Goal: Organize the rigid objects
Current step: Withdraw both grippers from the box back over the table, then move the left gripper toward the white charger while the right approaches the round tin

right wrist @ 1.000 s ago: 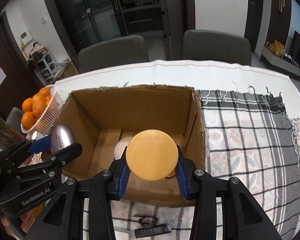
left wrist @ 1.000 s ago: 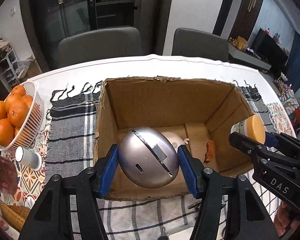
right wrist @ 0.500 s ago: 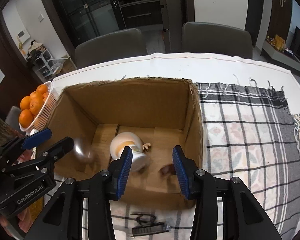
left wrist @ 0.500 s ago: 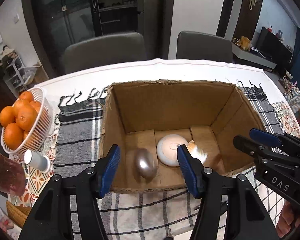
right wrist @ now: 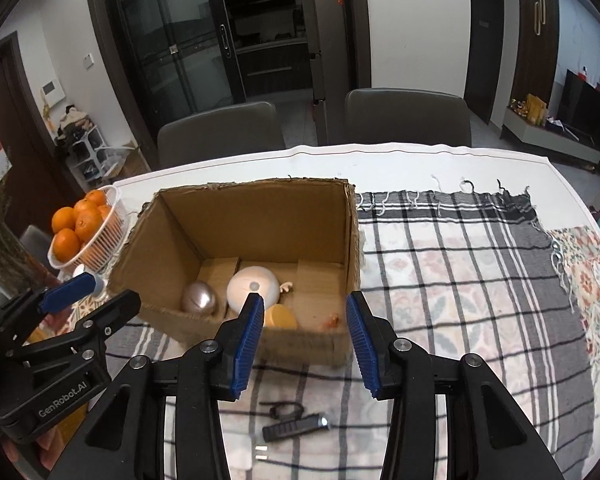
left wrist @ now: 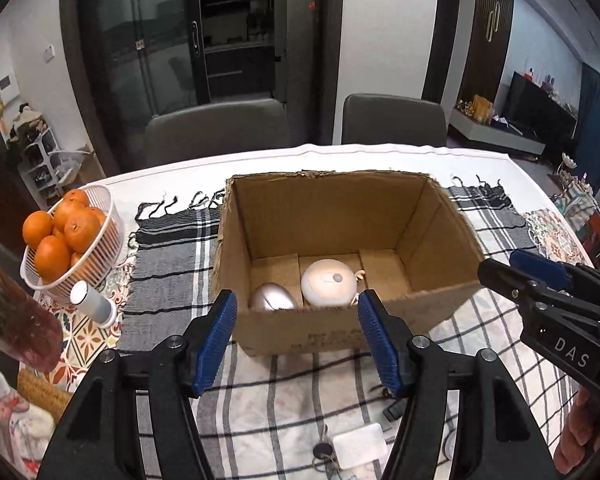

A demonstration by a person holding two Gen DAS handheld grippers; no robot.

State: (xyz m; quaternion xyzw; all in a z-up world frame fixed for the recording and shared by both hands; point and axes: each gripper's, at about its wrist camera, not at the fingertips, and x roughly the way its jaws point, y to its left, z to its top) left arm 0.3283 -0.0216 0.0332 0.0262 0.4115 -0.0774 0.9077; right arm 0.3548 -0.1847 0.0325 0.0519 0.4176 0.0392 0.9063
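The tabletop (right wrist: pixel 440 164) carries a checked cloth (right wrist: pixel 460 280) with an open cardboard box (left wrist: pixel 340 216) on it; inside lie a white round container (left wrist: pixel 329 282), a silver egg-shaped object (left wrist: pixel 272 299) and a yellow lid (right wrist: pixel 279 316); the left gripper (left wrist: pixel 294 340), its fingers having just widened, and the right gripper (right wrist: pixel 306 340) both gape empty before the box.

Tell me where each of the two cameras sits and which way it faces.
Left wrist: sits on the left tongs, looking down at the cardboard box; the right tongs and a fingertip show at right.
Right wrist: sits on the right tongs, looking down at the same cardboard box; the left tongs show at left.
Shared: the box, the silver egg-shaped object and the orange basket.
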